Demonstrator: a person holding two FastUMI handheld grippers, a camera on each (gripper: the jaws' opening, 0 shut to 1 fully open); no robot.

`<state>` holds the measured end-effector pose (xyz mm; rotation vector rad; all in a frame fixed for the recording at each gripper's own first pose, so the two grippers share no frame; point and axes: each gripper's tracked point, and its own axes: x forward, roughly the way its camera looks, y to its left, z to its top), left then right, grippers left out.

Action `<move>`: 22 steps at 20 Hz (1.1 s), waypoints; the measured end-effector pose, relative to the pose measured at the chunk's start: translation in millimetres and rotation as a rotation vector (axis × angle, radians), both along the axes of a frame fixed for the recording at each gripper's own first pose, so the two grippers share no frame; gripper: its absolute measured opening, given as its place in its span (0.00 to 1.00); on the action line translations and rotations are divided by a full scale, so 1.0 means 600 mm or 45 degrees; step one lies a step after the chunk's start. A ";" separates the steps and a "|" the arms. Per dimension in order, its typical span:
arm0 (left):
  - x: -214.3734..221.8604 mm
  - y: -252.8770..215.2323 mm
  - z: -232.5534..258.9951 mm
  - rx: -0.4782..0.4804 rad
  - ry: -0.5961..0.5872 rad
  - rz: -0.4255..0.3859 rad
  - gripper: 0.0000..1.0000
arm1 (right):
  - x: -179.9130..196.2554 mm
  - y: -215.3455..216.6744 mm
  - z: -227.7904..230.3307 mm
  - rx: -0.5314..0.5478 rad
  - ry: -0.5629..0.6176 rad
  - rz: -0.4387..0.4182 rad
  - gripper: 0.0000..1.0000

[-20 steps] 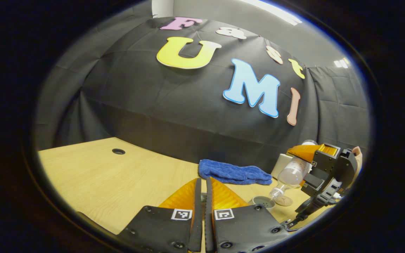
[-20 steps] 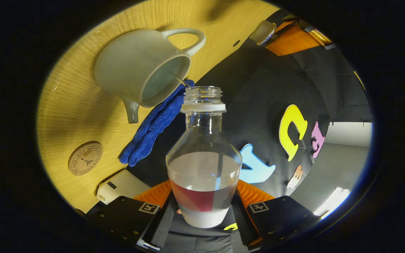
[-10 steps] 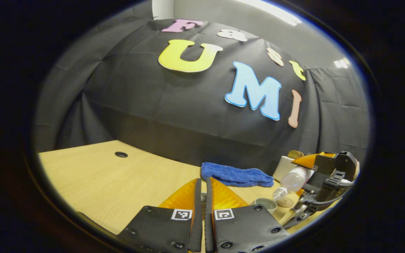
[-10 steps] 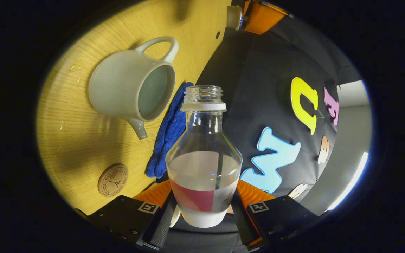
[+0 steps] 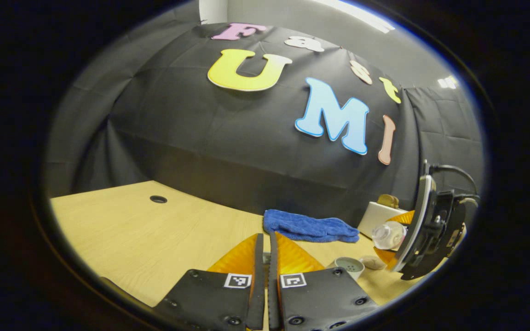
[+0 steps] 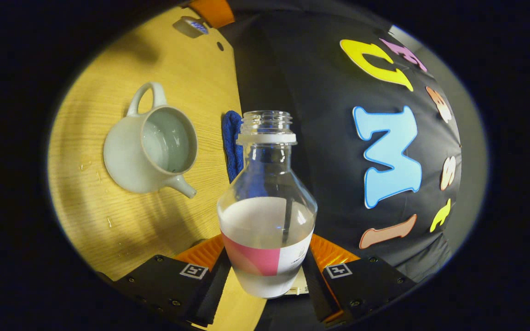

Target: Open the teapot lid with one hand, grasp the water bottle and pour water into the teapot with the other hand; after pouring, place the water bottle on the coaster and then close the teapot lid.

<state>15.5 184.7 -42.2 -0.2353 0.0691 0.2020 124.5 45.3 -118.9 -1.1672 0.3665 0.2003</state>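
My right gripper (image 6: 268, 250) is shut on the clear water bottle (image 6: 267, 216), which is uncapped and about half full. The white teapot (image 6: 150, 147) stands open on the table to its left with water inside, and no stream runs from the bottle. In the left gripper view the bottle (image 5: 387, 234) lies tilted, neck toward the teapot (image 5: 350, 266), above the cork coaster (image 5: 373, 263). My left gripper (image 5: 266, 236) has its fingers close together. In the right gripper view it holds the teapot lid (image 6: 191, 26) high over the table.
A blue cloth (image 5: 311, 227) lies along the back edge by the wall, with a white box (image 5: 377, 214) to its right. Water drops (image 6: 95, 170) dot the wood near the teapot. A cable hole (image 5: 158, 199) sits at the table's far left.
The right gripper has rolled the bottle back away from the teapot's mouth, and the thin stream of water has stopped. The left gripper has stayed almost still with the lid.
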 end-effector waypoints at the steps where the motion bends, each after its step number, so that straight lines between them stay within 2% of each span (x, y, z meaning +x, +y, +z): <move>1: 0.001 0.000 0.000 -0.002 -0.002 -0.001 0.10 | -0.001 -0.002 -0.007 0.072 0.011 -0.022 0.77; 4: 0.001 0.002 -0.001 -0.003 -0.004 0.001 0.09 | -0.004 -0.009 -0.023 0.293 0.054 -0.095 0.78; 9: 0.000 -0.003 -0.001 -0.007 0.002 -0.010 0.10 | 0.005 -0.031 -0.044 0.484 0.065 -0.230 0.78; 12: 0.003 -0.005 -0.004 -0.013 0.006 -0.019 0.10 | 0.009 -0.038 -0.073 0.744 0.117 -0.347 0.78; 14: 0.002 -0.009 -0.006 -0.016 0.009 -0.026 0.10 | 0.015 -0.034 -0.077 0.829 0.113 -0.409 0.78; 16: 0.003 -0.010 -0.005 -0.015 0.011 -0.029 0.09 | 0.014 -0.028 -0.078 0.888 0.088 -0.439 0.78; 20: 0.002 -0.009 0.000 -0.015 0.006 -0.031 0.10 | 0.013 -0.006 -0.080 1.112 0.106 -0.484 0.78; 22: 0.002 -0.008 0.001 -0.016 0.003 -0.031 0.10 | 0.018 -0.011 -0.076 1.151 0.072 -0.485 0.78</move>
